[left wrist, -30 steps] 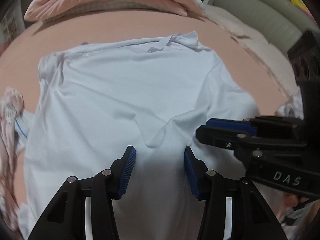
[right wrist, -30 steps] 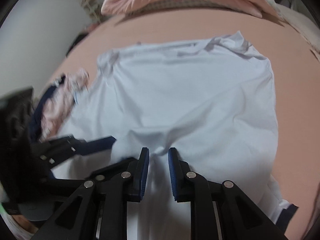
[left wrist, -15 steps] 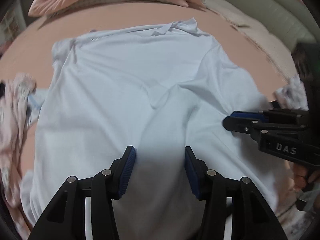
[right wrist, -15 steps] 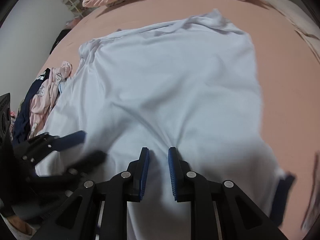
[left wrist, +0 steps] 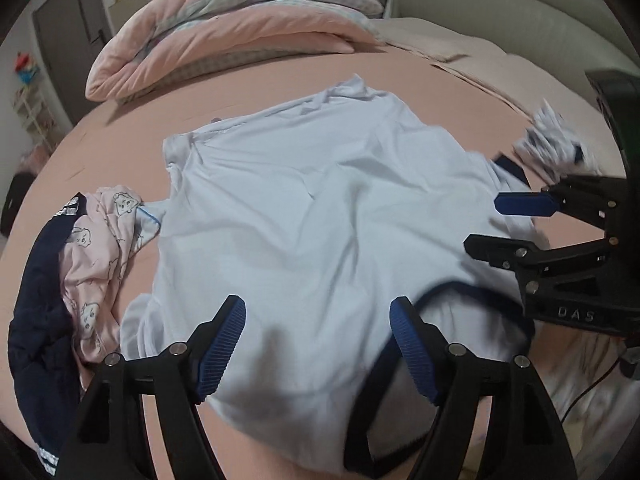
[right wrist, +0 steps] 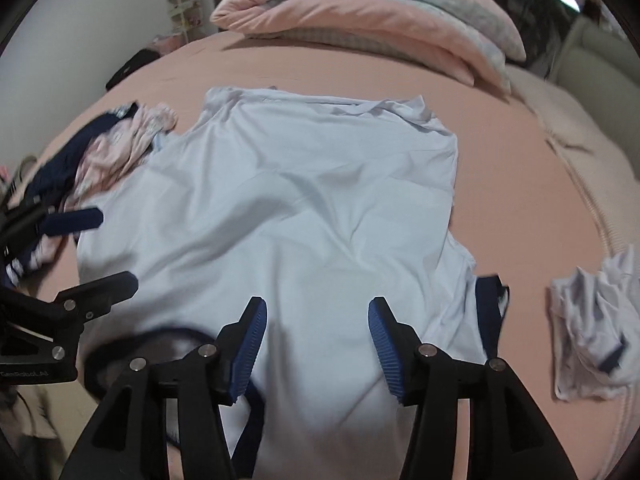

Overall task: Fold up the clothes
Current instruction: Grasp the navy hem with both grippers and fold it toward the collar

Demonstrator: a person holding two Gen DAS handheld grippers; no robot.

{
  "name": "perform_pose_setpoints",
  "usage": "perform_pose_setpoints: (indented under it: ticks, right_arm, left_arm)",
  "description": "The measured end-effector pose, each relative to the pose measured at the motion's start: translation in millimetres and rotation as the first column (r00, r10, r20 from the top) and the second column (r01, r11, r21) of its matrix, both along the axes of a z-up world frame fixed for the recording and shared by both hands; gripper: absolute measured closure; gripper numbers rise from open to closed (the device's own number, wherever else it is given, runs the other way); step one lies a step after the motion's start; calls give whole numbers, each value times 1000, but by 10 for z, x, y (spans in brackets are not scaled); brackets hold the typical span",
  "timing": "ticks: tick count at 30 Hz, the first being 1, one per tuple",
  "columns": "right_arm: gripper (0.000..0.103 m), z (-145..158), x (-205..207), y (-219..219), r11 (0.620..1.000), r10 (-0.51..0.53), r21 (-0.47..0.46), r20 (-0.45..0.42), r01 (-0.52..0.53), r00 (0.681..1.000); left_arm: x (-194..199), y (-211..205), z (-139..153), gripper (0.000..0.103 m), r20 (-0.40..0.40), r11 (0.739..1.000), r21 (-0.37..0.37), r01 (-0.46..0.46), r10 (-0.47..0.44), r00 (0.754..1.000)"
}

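Pale blue cotton T-shirt [left wrist: 320, 208] lies spread mid-frame on the pink bedsheet [left wrist: 460, 92]. Left gripper [left wrist: 318, 344] and right gripper [right wrist: 316, 344] have just been opening; both released, nothing pinched. Suggest smoothing wrinkles, then pinching one sleeve edge squarely before folding inward.

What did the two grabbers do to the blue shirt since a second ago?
Both pulled back toward the near edge. The right gripper, shut over the light blue shirt before, has just opened, and the left gripper has opened wider; neither holds cloth. The shirt looks flatter. The pink bedsheet, the folded quilt and the pink pyjamas stayed put.
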State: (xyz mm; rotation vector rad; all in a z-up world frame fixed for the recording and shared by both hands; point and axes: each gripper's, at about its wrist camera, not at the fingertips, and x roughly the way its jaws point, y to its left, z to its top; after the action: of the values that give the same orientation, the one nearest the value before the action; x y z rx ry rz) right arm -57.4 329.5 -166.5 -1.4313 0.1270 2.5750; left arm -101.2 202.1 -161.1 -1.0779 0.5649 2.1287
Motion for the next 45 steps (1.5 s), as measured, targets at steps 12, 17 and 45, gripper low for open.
perform_pose_setpoints:
  ticks: [12,17,45]
  right_arm:
    - [51,-300,196,-468,978,82,187,84,-96,993]
    - [51,-342,174,-411,973,55,218,84,-72,995]
    - [95,-96,531,-308,904,-128,408,-32,130,991]
  left_arm:
    - [186,-1,-343,30,-17,997,-76,-1,0,1000]
    - [211,39,-373,30,-88,991,-133,-13,1,996]
    - [279,-400,-182,31,-336,951,-183,-249,178,925]
